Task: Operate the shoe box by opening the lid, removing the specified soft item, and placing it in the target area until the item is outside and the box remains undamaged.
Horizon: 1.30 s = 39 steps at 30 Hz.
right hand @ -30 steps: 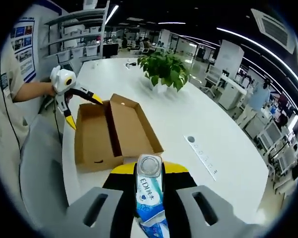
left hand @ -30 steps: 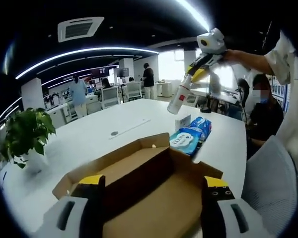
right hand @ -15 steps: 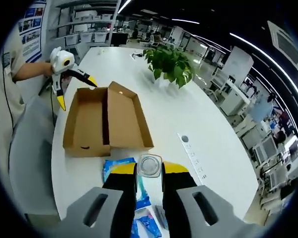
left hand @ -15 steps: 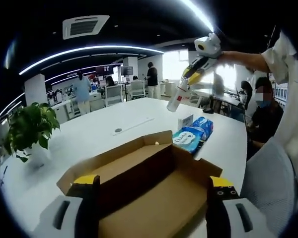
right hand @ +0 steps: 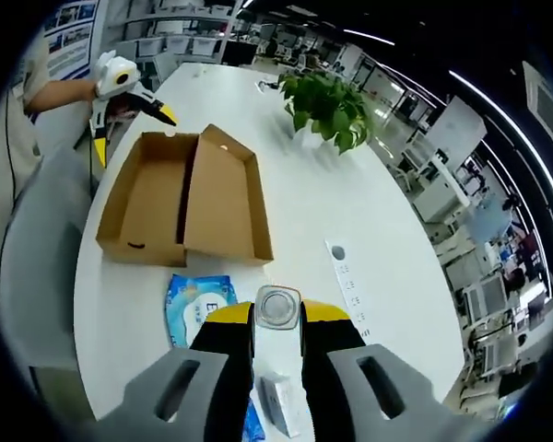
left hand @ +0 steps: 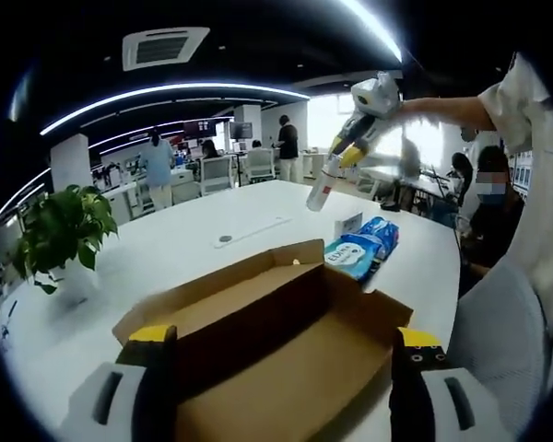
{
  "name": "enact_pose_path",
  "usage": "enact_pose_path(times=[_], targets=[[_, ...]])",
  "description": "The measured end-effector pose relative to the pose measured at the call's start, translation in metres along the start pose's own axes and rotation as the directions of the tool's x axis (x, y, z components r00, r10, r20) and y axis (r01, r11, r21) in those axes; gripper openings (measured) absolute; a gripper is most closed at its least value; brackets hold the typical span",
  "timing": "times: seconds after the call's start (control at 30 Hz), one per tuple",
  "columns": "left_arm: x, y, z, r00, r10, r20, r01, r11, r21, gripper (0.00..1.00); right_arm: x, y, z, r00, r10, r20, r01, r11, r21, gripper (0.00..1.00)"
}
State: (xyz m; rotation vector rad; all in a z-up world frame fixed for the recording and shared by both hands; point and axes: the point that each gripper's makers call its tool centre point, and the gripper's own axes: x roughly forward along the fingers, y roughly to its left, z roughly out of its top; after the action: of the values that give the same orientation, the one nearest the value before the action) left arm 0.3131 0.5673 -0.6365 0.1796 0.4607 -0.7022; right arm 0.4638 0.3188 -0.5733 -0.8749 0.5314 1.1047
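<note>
Already the shoe box (right hand: 180, 198) is lying open on the table (right hand: 313, 212); the right gripper (right hand: 276, 318) is clamping a bottle (left hand: 321, 189) aloft, placing pending, while the left gripper (left hand: 281, 345) is gaping empty.

Open shoe box (right hand: 180, 207) and blue packs (right hand: 195, 307) on the near table (right hand: 304, 203) edge, potted plant (right hand: 330, 109) beyond

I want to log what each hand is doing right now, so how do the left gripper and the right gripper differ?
The right gripper is shut on a bottle; the left gripper is open, jaws wide apart and empty. The right gripper is raised well above the white table; the left gripper sits low at the open cardboard box. The right gripper is over the blue packs; the left faces the box. Both have yellow-tipped black jaws.
</note>
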Motion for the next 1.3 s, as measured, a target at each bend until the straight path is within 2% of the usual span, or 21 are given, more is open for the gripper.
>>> enact_pose_path(times=[0.33, 0.57, 1.03, 1.3], targets=[[-0.009, 0.008, -0.005, 1.000, 0.029, -0.004, -0.029, 0.999, -0.019, 1.00, 0.026, 0.005, -0.017, 0.996, 0.080, -0.049, -0.084, 0.992, -0.093, 0.15], [-0.013, 0.010, -0.009, 0.999, 0.041, -0.008, -0.042, 0.999, -0.026, 1.00, 0.047, 0.012, -0.031, 0.984, 0.143, -0.106, -0.157, 0.979, -0.133, 0.16], [-0.021, 0.022, -0.019, 0.997, 0.081, -0.018, -0.082, 0.995, -0.060, 1.00, 0.077, 0.014, -0.052, 0.964, 0.205, -0.173, -0.231, 0.961, -0.151, 0.16], [-0.025, 0.027, -0.027, 0.995, 0.097, -0.029, -0.099, 0.992, -0.080, 1.00, 0.097, 0.013, -0.067, 0.946, 0.249, -0.207, -0.284, 0.946, -0.159, 0.16]])
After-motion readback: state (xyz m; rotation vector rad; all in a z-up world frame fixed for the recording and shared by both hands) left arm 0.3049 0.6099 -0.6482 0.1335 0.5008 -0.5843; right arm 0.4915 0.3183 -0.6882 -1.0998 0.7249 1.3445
